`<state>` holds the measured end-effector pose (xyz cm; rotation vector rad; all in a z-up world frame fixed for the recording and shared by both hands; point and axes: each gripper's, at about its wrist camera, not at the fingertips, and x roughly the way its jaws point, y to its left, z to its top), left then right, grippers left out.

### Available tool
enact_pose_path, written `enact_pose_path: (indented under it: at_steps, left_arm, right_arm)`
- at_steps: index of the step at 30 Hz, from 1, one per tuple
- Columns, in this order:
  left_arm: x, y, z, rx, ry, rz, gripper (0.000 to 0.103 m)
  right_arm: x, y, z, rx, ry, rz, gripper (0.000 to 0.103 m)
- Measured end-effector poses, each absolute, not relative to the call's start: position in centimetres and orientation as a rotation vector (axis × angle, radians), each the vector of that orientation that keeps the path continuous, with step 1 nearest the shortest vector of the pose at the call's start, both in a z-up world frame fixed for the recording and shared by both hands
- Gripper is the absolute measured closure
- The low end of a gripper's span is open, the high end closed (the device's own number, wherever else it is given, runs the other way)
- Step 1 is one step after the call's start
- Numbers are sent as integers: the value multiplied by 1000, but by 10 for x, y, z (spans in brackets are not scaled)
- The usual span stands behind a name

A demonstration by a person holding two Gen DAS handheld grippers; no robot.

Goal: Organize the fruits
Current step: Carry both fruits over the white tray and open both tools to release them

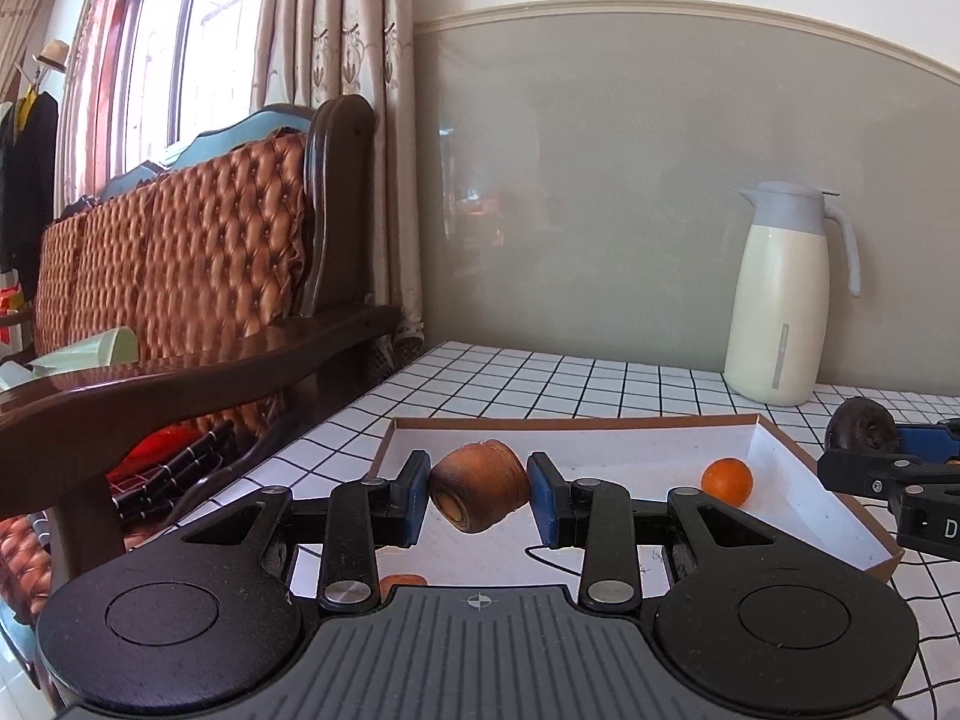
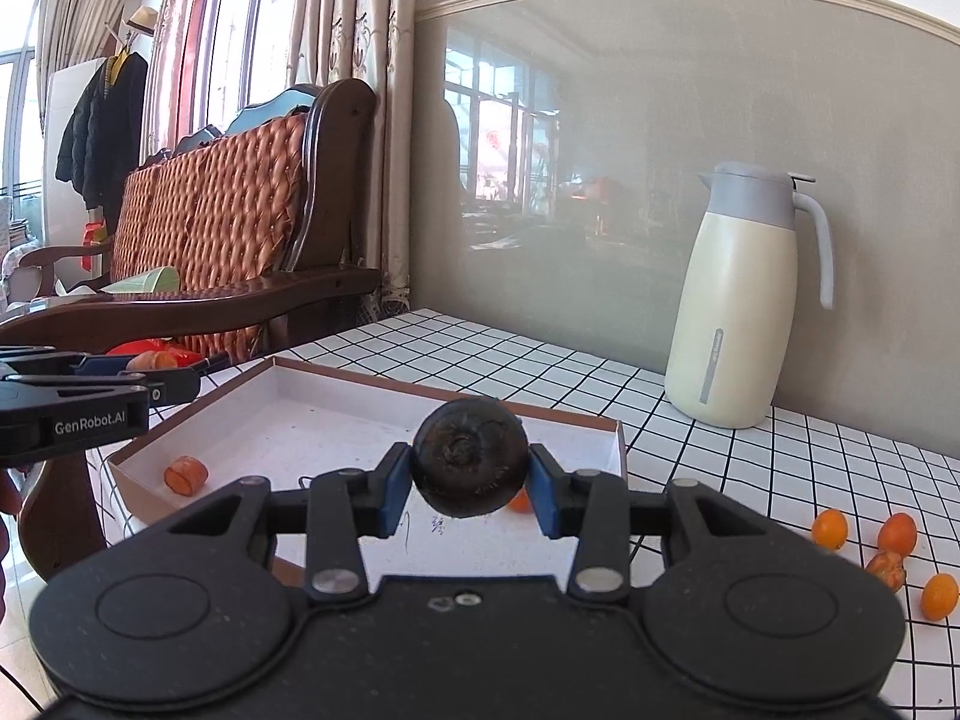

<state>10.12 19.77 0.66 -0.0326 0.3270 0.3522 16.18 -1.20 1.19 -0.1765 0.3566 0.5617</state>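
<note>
**Both grippers carry fruit over the box**

The left gripper (image 1: 479, 495) pinches a brown fruit (image 1: 479, 493) above the white box (image 1: 780, 450). The right gripper (image 2: 469, 483) clamps a dark fruit (image 2: 469, 465) over the same box, where an orange fruit (image 1: 726, 480) lies.

Each tool (image 1: 479, 495) is matte black with blue pads (image 1: 415, 498), silver pivot screws and white "GenRobot.AI" lettering.
</note>
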Motion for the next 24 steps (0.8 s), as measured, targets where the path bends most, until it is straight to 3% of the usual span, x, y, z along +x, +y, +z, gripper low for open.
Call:
enact_pose_path:
  at_steps: [24]
  left_arm:
    - [150,222,2,-84,347,364,67]
  right_arm:
    - [211,2,14,-158,357,533,70]
